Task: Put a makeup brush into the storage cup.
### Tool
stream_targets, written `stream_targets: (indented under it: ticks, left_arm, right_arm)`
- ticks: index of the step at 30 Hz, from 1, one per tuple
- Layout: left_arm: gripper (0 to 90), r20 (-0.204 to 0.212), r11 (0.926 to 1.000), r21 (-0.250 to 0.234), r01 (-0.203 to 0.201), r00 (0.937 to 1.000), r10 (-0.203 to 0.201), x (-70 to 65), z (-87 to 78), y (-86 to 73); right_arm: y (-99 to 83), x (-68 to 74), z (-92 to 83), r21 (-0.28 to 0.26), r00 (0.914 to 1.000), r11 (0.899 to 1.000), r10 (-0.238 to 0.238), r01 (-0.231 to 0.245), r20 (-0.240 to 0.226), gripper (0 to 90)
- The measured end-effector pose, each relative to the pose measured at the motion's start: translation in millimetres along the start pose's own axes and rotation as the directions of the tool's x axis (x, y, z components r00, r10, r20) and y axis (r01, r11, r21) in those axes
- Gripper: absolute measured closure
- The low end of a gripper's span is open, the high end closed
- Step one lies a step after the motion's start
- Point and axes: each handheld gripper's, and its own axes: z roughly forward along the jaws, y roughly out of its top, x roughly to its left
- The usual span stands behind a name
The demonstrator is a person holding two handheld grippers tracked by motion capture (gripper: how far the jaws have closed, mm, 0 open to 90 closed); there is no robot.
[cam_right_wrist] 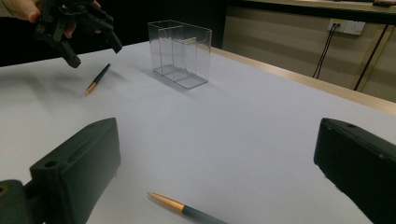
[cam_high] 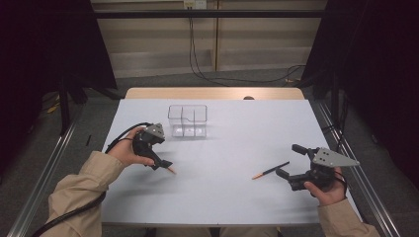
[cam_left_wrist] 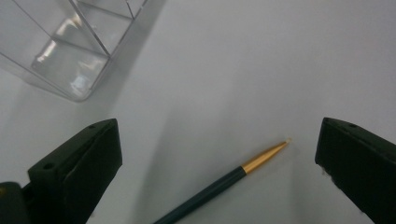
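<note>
Two dark pens with gold tips lie on the white table (cam_high: 232, 207). The left pen (cam_left_wrist: 219, 186) lies between the wide-apart jaws of my left gripper (cam_left_wrist: 219, 126), which hovers just above it, open and not touching. In the high view only its tip (cam_high: 171, 171) peeks out below the left gripper (cam_high: 160, 160). The right pen (cam_high: 271, 170) lies just left of my right gripper (cam_high: 290, 160), which is open and empty; its tip end (cam_right_wrist: 182, 207) shows low between the jaws. A clear plastic divided box (cam_high: 188, 121) stands upright behind the left gripper.
In the right gripper view, the left gripper (cam_right_wrist: 95, 53) hangs over the left pen (cam_right_wrist: 98, 78), with the clear box (cam_right_wrist: 180, 53) to its right. A wooden strip (cam_high: 215, 93) borders the table's far edge. Metal rails flank the table, and cables run down the back wall.
</note>
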Motion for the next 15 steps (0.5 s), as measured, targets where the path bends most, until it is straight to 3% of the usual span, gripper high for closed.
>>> stream_targets:
  ticks: [7, 15]
  left_arm:
    - [0.5, 0.008, 0.9912, 0.125, -0.044, 0.9990, 0.043, -1.3, 3.7, 4.3]
    - [4.6, 0.009, 0.9813, 0.179, -0.071, 0.9974, 0.071, -1.8, 7.8, 6.8]
  right_arm:
    - [-0.1, 0.6, 0.0, 0.000, 1.0000, 1.000, -0.001, 0.001, 0.002, 0.0]
    - [0.0, 0.4, -0.1, 0.001, 1.0000, 1.000, -0.002, 0.002, 0.001, 0.0]
